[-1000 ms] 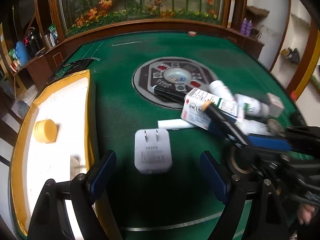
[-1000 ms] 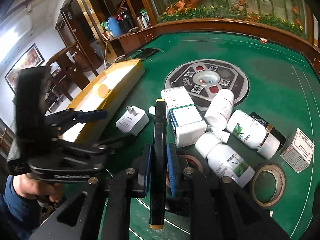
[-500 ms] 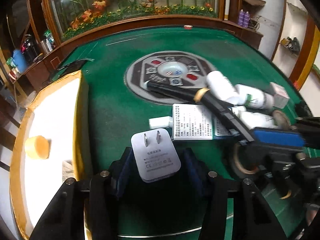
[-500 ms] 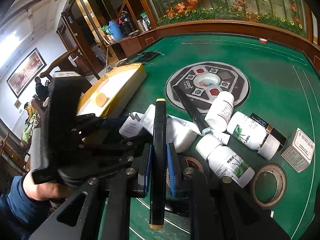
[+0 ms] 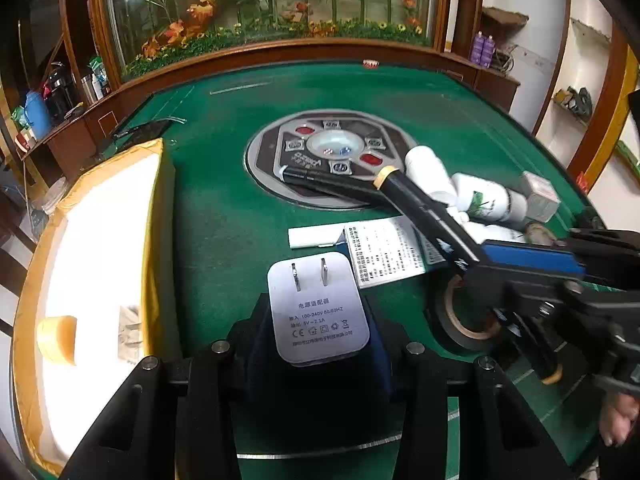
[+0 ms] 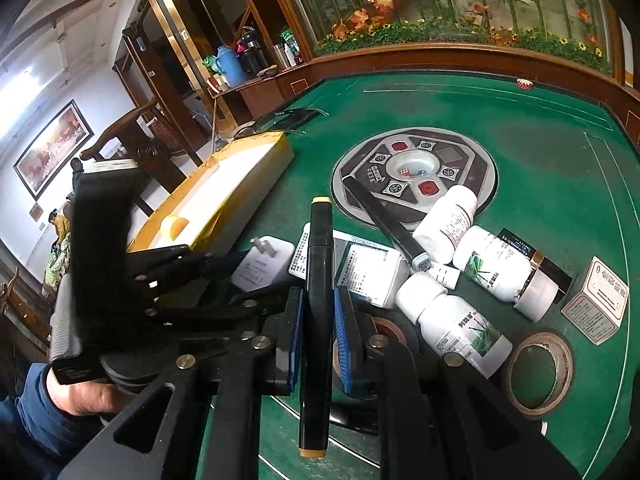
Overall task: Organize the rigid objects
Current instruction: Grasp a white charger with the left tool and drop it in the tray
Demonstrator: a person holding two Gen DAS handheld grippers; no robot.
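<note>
Our left tongs (image 5: 318, 336) have just been closing on the white plug (image 5: 316, 312), which sits right between them, prongs pointing away from us; we think the pads now squeeze its sides, though they are partly hidden. The yellow box (image 5: 154, 240) lies just to its left on the bench (image 5: 224, 216). Our right tongs (image 6: 318, 334) are clenched on the black marker (image 6: 318, 292).

The left gripper (image 5: 318, 344), its jaws just closing, clamps a white two-pronged plastic power adapter (image 5: 316, 310) above the green felt table (image 5: 224, 216). Left of the adapter sits a yellow-edged white foam box (image 5: 154, 216); right of it, the right gripper (image 5: 496, 258) grips a black marker (image 5: 424, 210).
</note>
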